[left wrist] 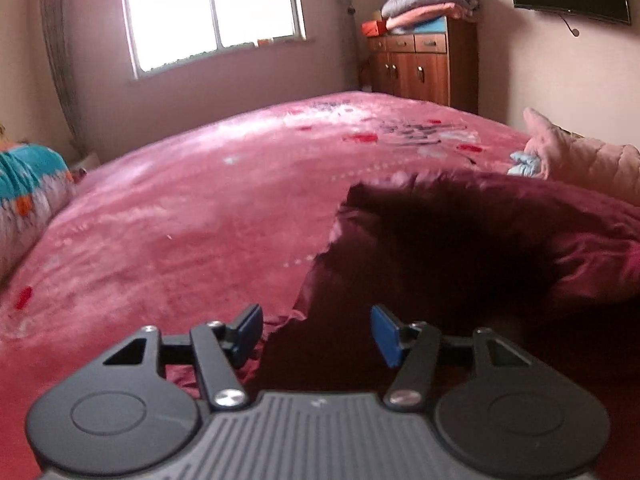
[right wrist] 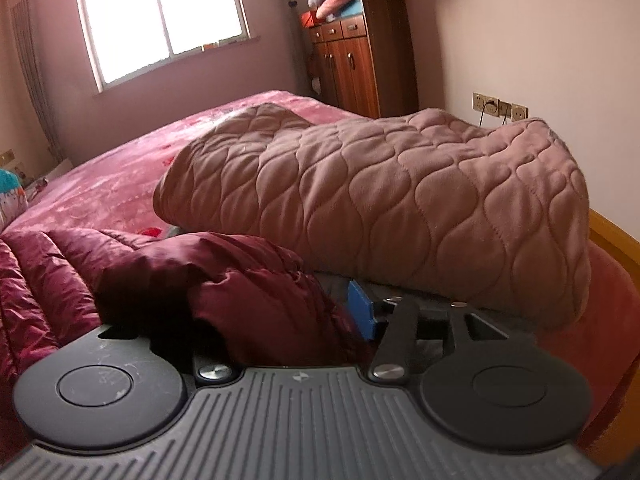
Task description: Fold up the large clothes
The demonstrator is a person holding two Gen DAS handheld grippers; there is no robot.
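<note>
Lying crumpled on the pink bed (left wrist: 168, 240), the maroon coat (left wrist: 460, 248) sits beside a quilted blanket (right wrist: 400, 200). Left gripper (left wrist: 316, 332) hovers over its edge, jaws released and empty. Right gripper (right wrist: 288, 316) has jaws parted, coat fabric bunched between them, unpinched.
</note>
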